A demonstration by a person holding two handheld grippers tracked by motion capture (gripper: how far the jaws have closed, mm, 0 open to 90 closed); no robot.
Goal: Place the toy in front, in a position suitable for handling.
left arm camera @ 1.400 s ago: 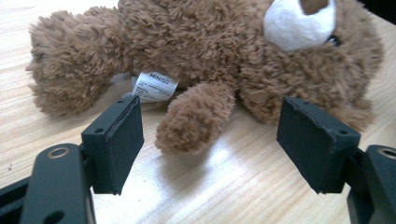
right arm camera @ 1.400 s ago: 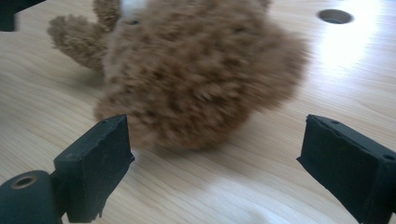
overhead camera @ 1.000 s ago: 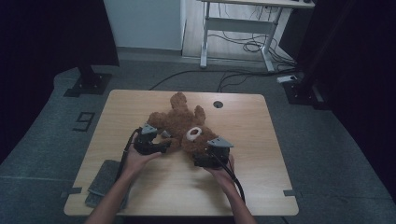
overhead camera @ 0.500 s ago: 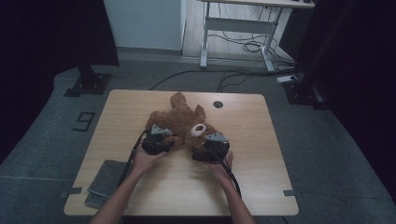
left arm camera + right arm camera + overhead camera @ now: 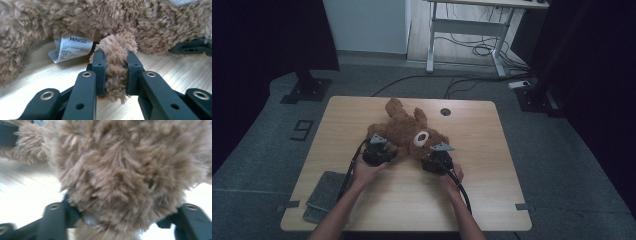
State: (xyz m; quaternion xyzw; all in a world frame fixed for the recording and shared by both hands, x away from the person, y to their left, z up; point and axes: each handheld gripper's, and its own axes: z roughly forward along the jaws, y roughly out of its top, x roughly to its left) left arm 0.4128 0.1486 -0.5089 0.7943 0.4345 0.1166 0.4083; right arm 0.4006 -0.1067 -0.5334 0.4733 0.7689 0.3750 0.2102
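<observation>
The high view is dim with dark corners; the right gripper view is blurred, with blown-out glare on the table (image 5: pixel 15 202).

I note a light wooden table (image 5: pixel 492 200) with a round dark grommet hole (image 5: pixel 445 111) near its far edge. A folded grey cloth (image 5: pixel 323 195) lies at its near left corner, overhanging the edge. On the grey floor (image 5: pixel 572 165) I log a "9" marking (image 5: pixel 302 130), a black stand base (image 5: pixel 307 90), loose cables (image 5: pixel 477 50) under a white desk frame (image 5: pixel 462 25), and a power strip (image 5: pixel 522 84).
</observation>
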